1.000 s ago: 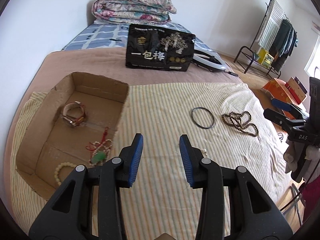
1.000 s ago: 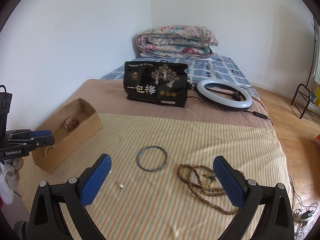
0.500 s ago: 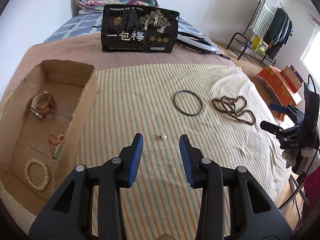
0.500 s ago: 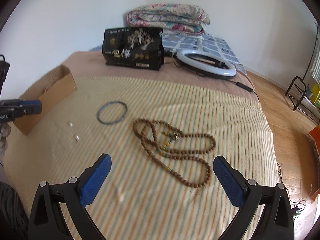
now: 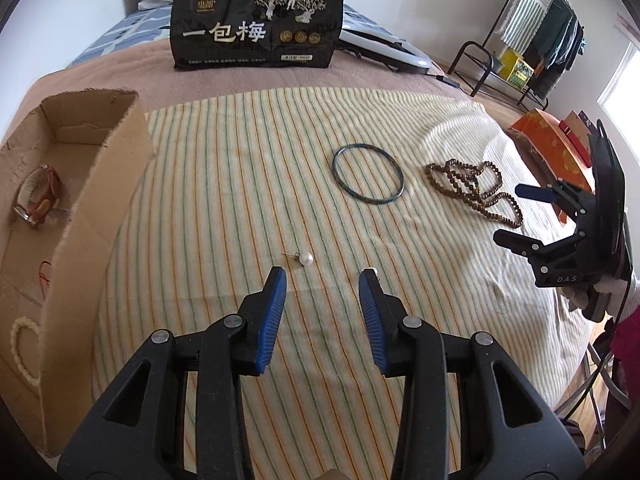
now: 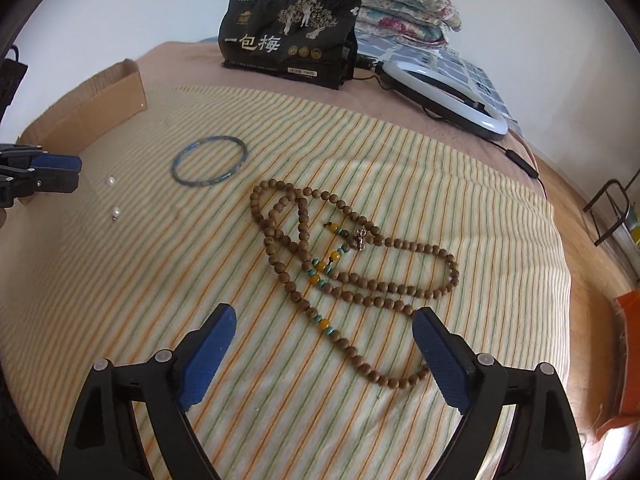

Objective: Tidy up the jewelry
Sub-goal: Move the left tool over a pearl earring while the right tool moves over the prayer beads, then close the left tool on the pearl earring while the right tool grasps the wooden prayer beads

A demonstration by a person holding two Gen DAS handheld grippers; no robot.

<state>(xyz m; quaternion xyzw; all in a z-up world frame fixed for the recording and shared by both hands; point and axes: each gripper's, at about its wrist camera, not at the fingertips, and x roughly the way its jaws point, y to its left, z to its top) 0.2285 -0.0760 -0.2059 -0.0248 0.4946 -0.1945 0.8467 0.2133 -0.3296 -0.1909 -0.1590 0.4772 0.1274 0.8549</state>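
Note:
On the striped cloth (image 5: 240,160) lie two pearl earrings (image 5: 306,258) (image 6: 116,213), a thin dark bangle (image 5: 368,172) (image 6: 210,160) and a long brown bead necklace (image 5: 472,190) (image 6: 335,256). My left gripper (image 5: 322,276) hangs just short of the earrings with its jaws apart and nothing between them. One pearl sits beyond its left fingertip, the other peeks out by its right fingertip. My right gripper (image 6: 326,314) is low over the near end of the necklace. Its jaws are wide and closing, with a strand between them untouched by the pads.
A cardboard box (image 5: 100,200) at the left edge holds a watch-like bracelet (image 5: 38,196) and a white bead bracelet (image 5: 24,344). A black printed bag (image 6: 288,40) and a ring light (image 6: 444,92) lie at the back. The bed edge drops off on the right.
Both grippers have come down toward the cloth. The left one moved off the box to the pearls. The right one swung from the bangle to the necklace, and its jaws narrowed a little.

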